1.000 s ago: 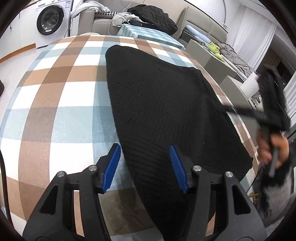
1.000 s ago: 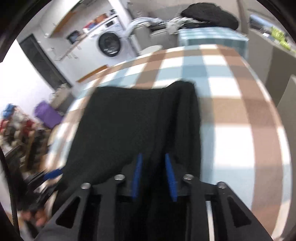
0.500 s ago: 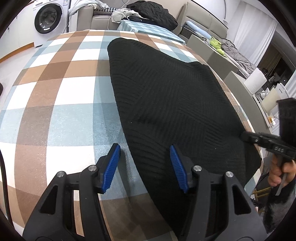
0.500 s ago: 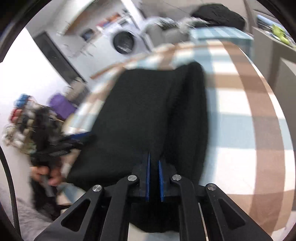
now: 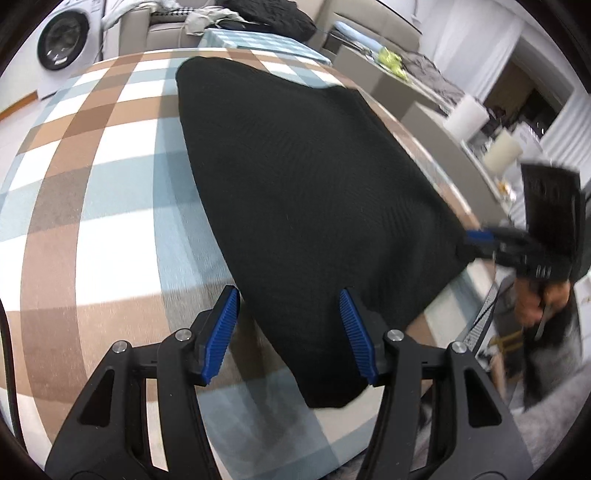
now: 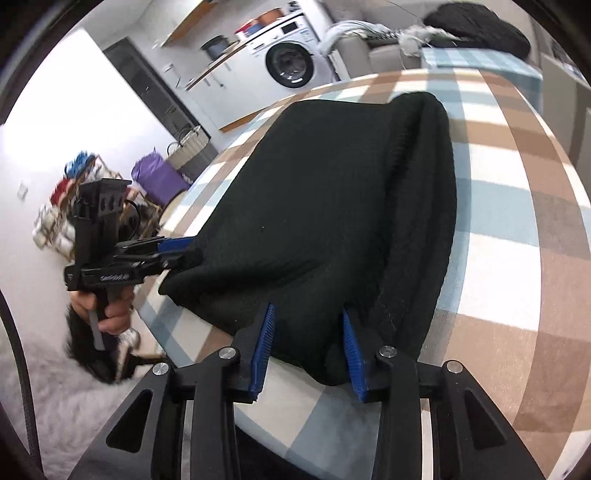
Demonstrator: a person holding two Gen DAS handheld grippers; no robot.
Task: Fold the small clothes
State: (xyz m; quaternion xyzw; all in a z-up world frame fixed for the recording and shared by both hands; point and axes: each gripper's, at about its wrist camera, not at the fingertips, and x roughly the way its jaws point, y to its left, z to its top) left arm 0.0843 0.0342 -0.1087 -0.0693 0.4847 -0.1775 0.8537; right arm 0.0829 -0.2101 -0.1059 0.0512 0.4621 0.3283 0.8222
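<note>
A black knit garment (image 5: 314, 184) (image 6: 332, 203) lies spread on the checked tablecloth (image 5: 110, 221) (image 6: 517, 258). My left gripper (image 5: 288, 295) is open and straddles its near left edge, one pad over the tablecloth and one over the knit. Seen from the right wrist, the left gripper (image 6: 184, 253) sits at the garment's left corner. The right gripper (image 6: 308, 312) has the near right corner bunched between its blue pads, and its jaws are opening. From the left wrist, the right gripper (image 5: 476, 240) pokes in at that far right corner.
A washing machine (image 5: 61, 40) (image 6: 288, 70) and a sofa piled with clothes (image 5: 258, 18) stand beyond the table. A purple bag (image 6: 155, 177) and clutter lie on the floor to the left. Paper rolls (image 5: 465, 118) sit on a side counter. Hands (image 5: 532, 302) (image 6: 107, 306) hold the gripper handles.
The right gripper came down from the air to the garment's corner, closed almost fully on the cloth, then spread its jaws again. The left gripper slid along the garment's near edge, still open.
</note>
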